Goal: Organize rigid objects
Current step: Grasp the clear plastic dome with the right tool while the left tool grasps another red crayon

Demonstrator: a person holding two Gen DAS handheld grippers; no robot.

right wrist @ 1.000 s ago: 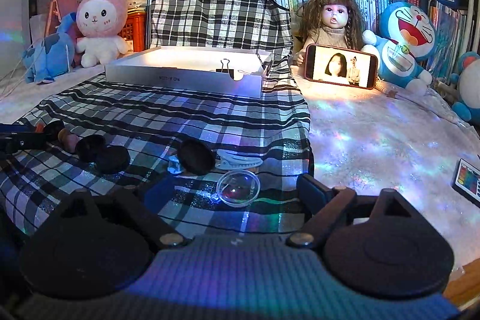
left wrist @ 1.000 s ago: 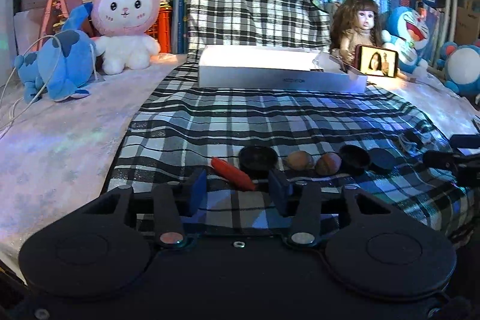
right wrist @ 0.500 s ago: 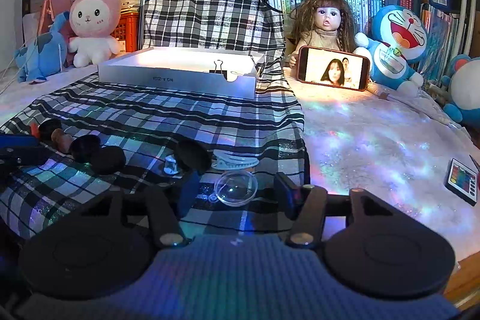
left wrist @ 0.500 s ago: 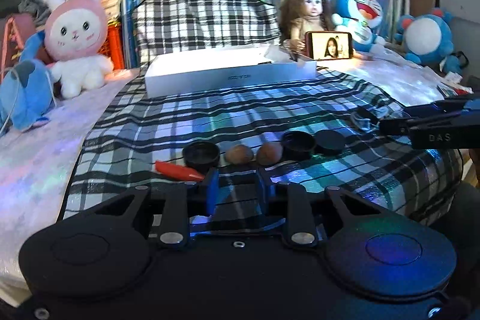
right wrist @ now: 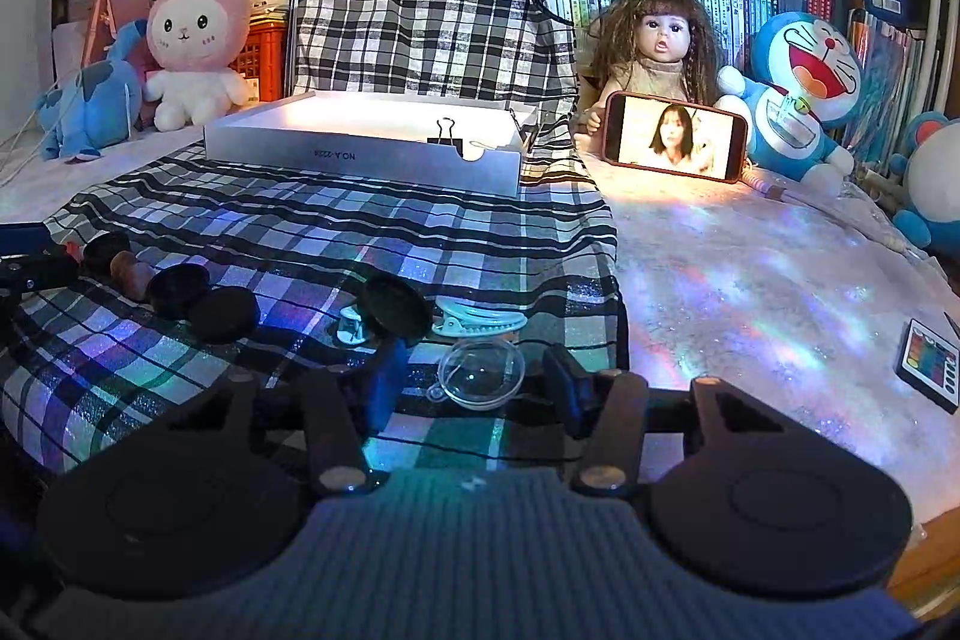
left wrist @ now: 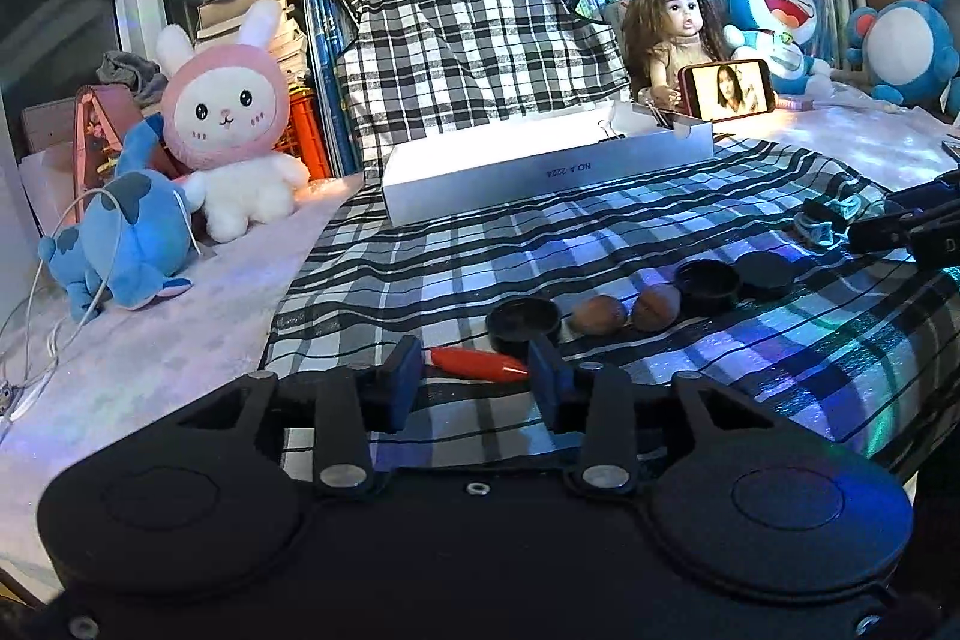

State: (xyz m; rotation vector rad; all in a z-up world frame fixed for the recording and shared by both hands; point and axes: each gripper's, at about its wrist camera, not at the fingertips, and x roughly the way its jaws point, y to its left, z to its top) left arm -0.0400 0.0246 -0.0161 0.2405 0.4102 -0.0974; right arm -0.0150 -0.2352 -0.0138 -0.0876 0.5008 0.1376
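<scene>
In the left wrist view my left gripper (left wrist: 474,379) is open, its fingers on either side of a red cone-shaped piece (left wrist: 477,359) lying on the checked cloth (left wrist: 480,244). Behind it lie a black cap (left wrist: 523,321), two brown nuts (left wrist: 624,311) and two more black caps (left wrist: 735,277). In the right wrist view my right gripper (right wrist: 474,382) is open around a clear plastic dome (right wrist: 482,375). A black disc (right wrist: 396,307), a white hair clip (right wrist: 480,323) and a small clear piece (right wrist: 351,328) lie just beyond. A white tray (right wrist: 360,154) stands at the back.
Plush toys (left wrist: 228,118), a doll (right wrist: 654,52) and a lit phone (right wrist: 675,145) line the back. A remote (right wrist: 930,361) lies at the right on the shiny sheet. My right gripper shows at the right edge of the left wrist view (left wrist: 900,226).
My left gripper shut partly half a second ago, then opened wide again around the red piece. My right gripper narrowed and moved closer around the clear dome.
</scene>
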